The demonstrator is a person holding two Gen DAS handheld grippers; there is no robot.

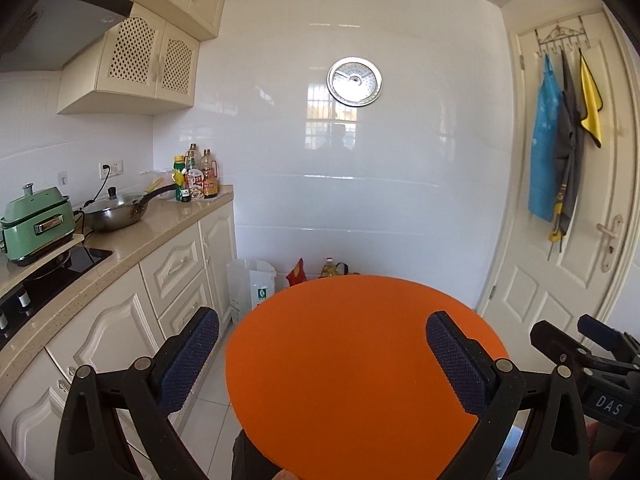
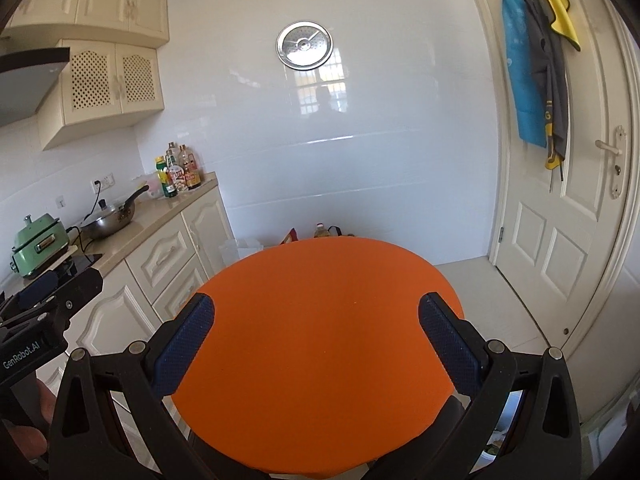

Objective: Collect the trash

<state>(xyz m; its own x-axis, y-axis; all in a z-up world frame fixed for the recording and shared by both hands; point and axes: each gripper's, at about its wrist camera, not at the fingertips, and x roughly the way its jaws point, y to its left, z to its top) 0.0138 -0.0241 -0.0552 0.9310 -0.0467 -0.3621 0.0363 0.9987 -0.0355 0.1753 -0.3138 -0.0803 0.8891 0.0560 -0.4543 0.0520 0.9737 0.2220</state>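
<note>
Hovering over orange round table point(image 1: 360, 360): left gripper point(image 1: 322, 356) and right gripper point(image 2: 316, 338) both wide open, empty. No trash visible; scan floor near far-wall bags point(image 1: 252, 286) before committing.

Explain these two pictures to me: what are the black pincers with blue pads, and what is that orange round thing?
Each picture comes from a camera mounted on a hand-held gripper, looking forward between its two fingers. A person holds one in each hand; there is no robot arm. The left gripper and the right gripper are both open and hold nothing. The orange round table lies below them, and its top looks bare. Beyond are a kitchen counter with a pan and bottles, and a door. No trash is clearly visible yet.
</note>
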